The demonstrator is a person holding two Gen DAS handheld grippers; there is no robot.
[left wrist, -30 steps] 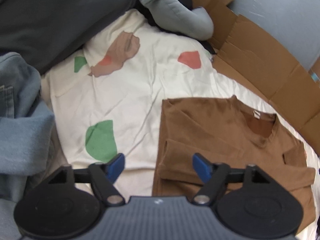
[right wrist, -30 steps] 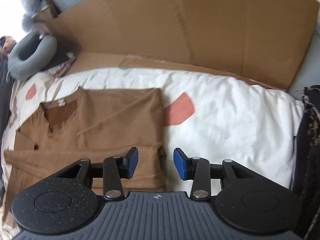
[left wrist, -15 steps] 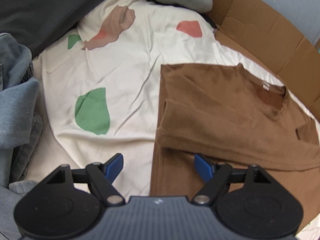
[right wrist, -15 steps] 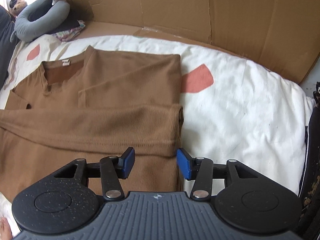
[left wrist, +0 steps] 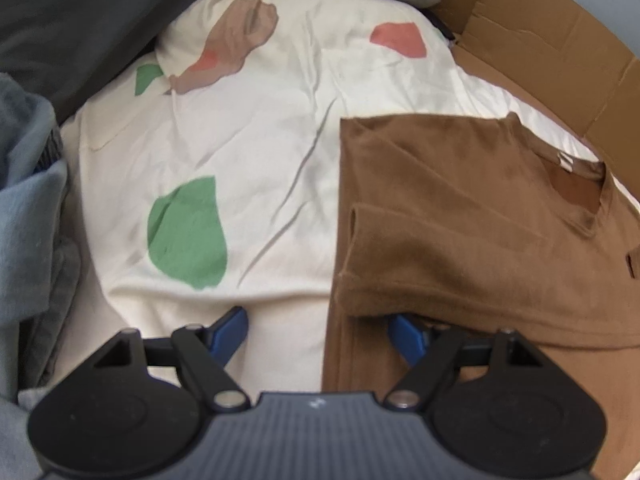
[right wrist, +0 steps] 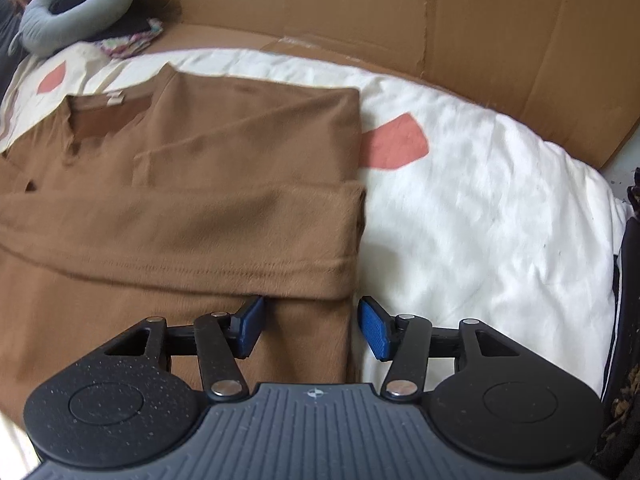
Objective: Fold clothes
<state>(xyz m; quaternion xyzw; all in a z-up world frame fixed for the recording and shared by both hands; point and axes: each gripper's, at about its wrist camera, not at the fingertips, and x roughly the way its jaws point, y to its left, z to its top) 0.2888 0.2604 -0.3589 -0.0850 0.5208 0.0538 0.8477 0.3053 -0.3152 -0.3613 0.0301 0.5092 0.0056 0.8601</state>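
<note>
Both claws, left gripper [left wrist: 320, 330] and right gripper [right wrist: 310, 326], spread wide and empty, have dropped in low over the brown shirt [right wrist: 180, 184] on the bedsheet [right wrist: 480, 184], straddling its side edges, ready for the next fold

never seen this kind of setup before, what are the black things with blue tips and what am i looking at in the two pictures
Each black device is a hand-held gripper, one in each of the person's hands, with a camera looking along its two blue-tipped fingers. One picture comes from the left gripper, the other from the right gripper. Both are open and hold nothing. On a white sheet with coloured patches lies a brown shirt, its sleeves folded across. The grippers sit at its two side edges. Cardboard stands behind.
</note>
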